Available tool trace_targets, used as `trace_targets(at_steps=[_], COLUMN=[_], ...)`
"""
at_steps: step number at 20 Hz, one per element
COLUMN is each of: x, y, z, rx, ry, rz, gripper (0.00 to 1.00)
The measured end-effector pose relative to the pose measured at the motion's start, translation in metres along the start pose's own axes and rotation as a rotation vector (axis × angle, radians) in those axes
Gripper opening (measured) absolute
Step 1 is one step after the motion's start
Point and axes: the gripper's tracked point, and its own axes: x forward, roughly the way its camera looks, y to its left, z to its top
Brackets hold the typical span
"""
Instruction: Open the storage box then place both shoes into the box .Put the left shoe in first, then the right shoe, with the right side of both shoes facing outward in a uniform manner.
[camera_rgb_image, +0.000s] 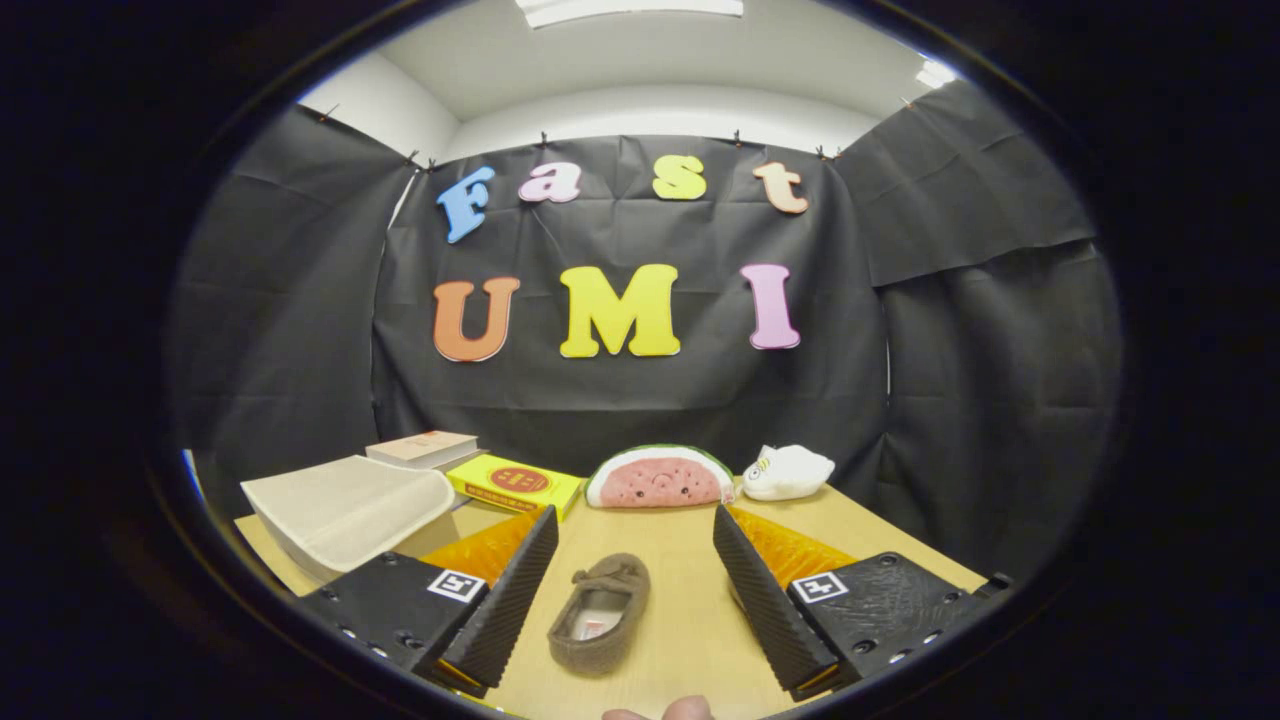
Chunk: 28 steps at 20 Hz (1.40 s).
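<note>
Hand-held gripper (634, 590): we are holding its fingers wide apart, gripping nothing.
Brown shoe (601, 613): lying on the worktop (690, 620) between our fingers, long axis pointing ahead.

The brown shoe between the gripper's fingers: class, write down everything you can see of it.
The brown shoe is a small slipper-like shoe of soft, fuzzy-looking fabric with a little bow or tie on its upper. Its opening faces up and shows a pale insole. It lies flat on its sole on the wooden table, toe pointing away toward the watermelon plush. It sits between the open fingers of the gripper, nearer one finger, and neither touches it.
</note>
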Motion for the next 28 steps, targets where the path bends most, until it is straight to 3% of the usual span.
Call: trace_targets(at_steps=[10, 14, 21, 28], x=[0.006, 0.011, 0.022, 0.042], y=[0.006, 0.018, 0.091, 0.188], z=[-0.002, 0.002, 0.002, -0.032], rx=[-0.01, 0.027, 0.122, 0.286], ry=[-0.008, -0.017, -0.005, 0.123], rz=[0.012, 0.057, 0.257, 0.441], gripper=[0.95, 0.95, 0.95, 0.95])
